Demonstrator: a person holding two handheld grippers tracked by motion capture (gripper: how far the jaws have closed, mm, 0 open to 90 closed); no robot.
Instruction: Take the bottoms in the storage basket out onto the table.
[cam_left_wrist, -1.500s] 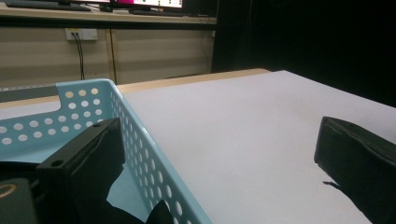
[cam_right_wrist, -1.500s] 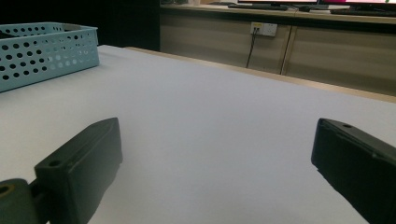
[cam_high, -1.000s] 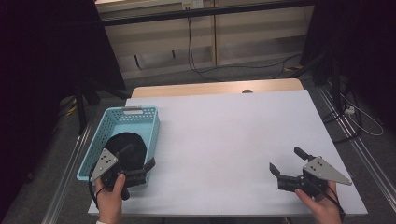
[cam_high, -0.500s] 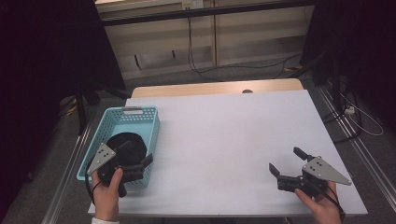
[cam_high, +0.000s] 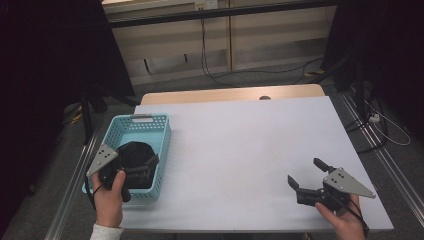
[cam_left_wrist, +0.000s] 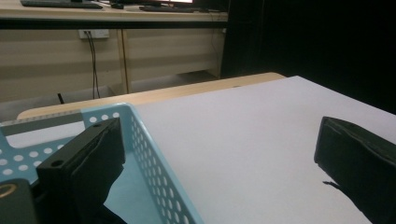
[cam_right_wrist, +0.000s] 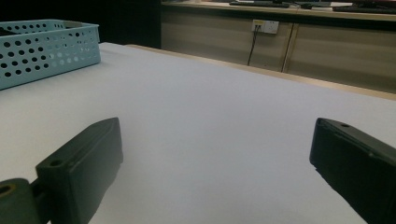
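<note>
Left gripper (cam_high: 145, 167) sits over the near end of the blue perforated basket (cam_high: 161, 145), at the table's (cam_high: 240, 145) left edge. Jaws apart: in the left gripper view one jaw is inside the basket, the other outside over the white tabletop, so they straddle the basket's right wall (cam_left_wrist: 159, 158). Nothing clamped between them.

Black object (cam_high: 131, 152) lies in the basket, just beside and partly under the left gripper. Dark, rounded shape; can't tell what it is, or whether the jaw touches it. In the left gripper view a bit of dark material (cam_left_wrist: 112, 179) hangs by the inner jaw, contact unclear.

Left hand (cam_high: 107, 192) grips the handle at the basket's near corner; grey three-cornered plate (cam_high: 101, 159) on top, tilted toward the left.

Right gripper (cam_high: 307, 177) is at the near right of the table, well apart from the basket. Jaws wide apart, pointed left across the table, holding nothing. Right hand (cam_high: 340, 220) holds it from below at the table's near edge; its grey plate (cam_high: 348, 182) faces up. Looks to be just above the surface or resting on it; can't tell which.

Right gripper view: bare white tabletop (cam_right_wrist: 210, 116) between the jaws, basket (cam_right_wrist: 46, 46) far off at upper left.

Basket's long side runs front to back; the handle slot (cam_high: 141, 119) is on its far end.
</note>
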